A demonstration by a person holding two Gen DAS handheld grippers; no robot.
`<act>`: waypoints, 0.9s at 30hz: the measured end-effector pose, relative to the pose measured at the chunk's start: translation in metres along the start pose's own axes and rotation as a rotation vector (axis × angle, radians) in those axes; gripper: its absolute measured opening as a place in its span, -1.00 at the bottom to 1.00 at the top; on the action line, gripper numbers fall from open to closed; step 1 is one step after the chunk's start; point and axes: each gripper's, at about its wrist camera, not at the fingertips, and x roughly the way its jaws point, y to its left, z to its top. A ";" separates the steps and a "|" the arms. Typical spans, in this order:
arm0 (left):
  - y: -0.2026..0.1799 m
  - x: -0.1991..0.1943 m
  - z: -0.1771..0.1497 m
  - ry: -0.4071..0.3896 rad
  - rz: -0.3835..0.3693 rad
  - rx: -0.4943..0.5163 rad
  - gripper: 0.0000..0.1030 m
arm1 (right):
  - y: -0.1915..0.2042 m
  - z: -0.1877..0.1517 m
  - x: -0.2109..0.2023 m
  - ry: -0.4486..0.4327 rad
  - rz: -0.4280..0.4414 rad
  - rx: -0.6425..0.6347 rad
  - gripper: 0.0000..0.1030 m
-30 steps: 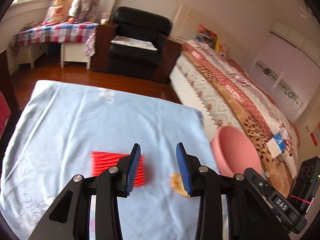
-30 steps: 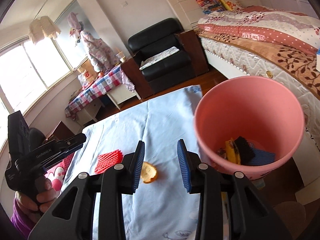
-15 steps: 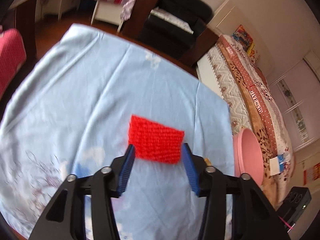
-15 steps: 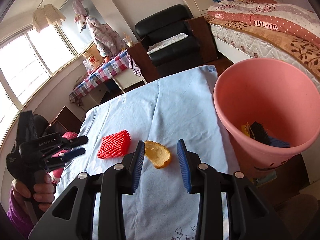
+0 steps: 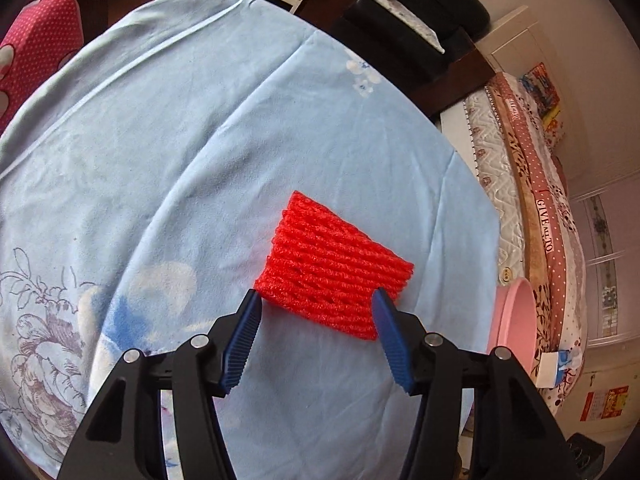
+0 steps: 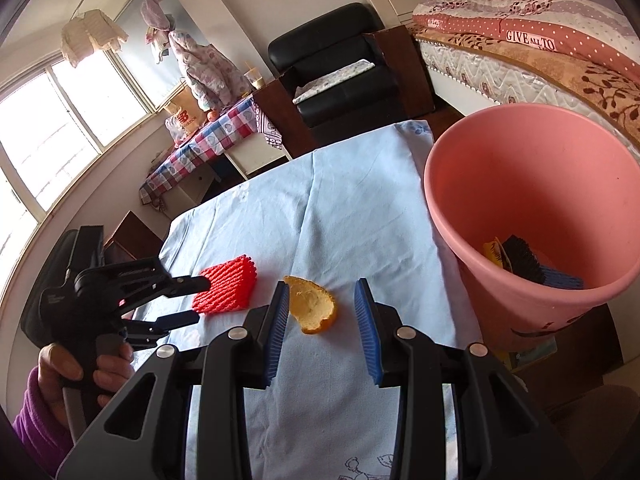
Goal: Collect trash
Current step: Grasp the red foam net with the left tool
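Observation:
A red foam net (image 5: pixel 334 270) lies on the light blue tablecloth (image 5: pixel 192 128). My left gripper (image 5: pixel 316 320) is open, its jaws on either side of the net's near edge; the right wrist view shows the net (image 6: pixel 226 288) with that gripper (image 6: pixel 188 300) open at its left end. An orange peel (image 6: pixel 314 306) lies on the cloth just ahead of my open right gripper (image 6: pixel 322 320), between its fingertips. A pink bin (image 6: pixel 532 216) stands off the table's right edge with dark and yellow trash inside; it also shows in the left wrist view (image 5: pixel 514 326).
A bed (image 6: pixel 540 60) runs along the right behind the bin. A black armchair (image 6: pixel 340 64) and a checked side table (image 6: pixel 208 136) stand beyond the table's far edge. A red dotted chair cushion (image 5: pixel 36 44) is at the left.
My left gripper has moved down and forward onto the red net, its jaws now around the net's near edge. My right gripper has closed in on the orange peel.

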 end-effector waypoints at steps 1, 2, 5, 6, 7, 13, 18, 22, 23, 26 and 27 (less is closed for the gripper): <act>-0.001 0.003 0.001 0.001 0.006 -0.002 0.09 | -0.001 0.000 0.000 0.001 0.001 -0.001 -0.33; -0.003 0.004 0.002 -0.010 0.011 0.000 0.08 | -0.001 0.001 0.001 0.002 0.000 -0.001 -0.33; -0.008 0.005 0.005 -0.040 0.031 0.014 -0.12 | -0.004 0.000 0.003 0.009 -0.001 0.005 -0.33; -0.009 0.006 0.007 -0.047 0.041 0.021 -0.34 | -0.005 0.000 0.004 0.014 0.000 0.007 -0.33; -0.011 0.007 0.008 -0.052 0.053 0.034 -0.44 | -0.006 0.000 0.005 0.018 -0.001 0.009 -0.33; -0.016 0.013 0.012 -0.068 0.049 0.104 -0.85 | -0.005 -0.003 0.012 0.038 -0.003 0.004 -0.33; -0.028 -0.001 0.013 -0.143 0.016 0.208 -0.87 | -0.004 -0.004 0.019 0.064 -0.002 0.002 -0.33; -0.036 -0.016 0.011 -0.202 -0.011 0.296 -0.87 | 0.001 -0.007 0.026 0.085 -0.005 -0.014 -0.33; -0.037 -0.019 0.011 -0.211 -0.016 0.312 -0.87 | 0.002 -0.008 0.028 0.091 -0.010 -0.018 -0.33; -0.041 -0.027 0.007 -0.239 -0.033 0.367 -0.87 | 0.005 -0.008 0.034 0.105 -0.027 -0.026 -0.33; -0.041 -0.030 0.005 -0.247 -0.035 0.380 -0.87 | 0.006 -0.008 0.037 0.109 -0.036 -0.029 -0.33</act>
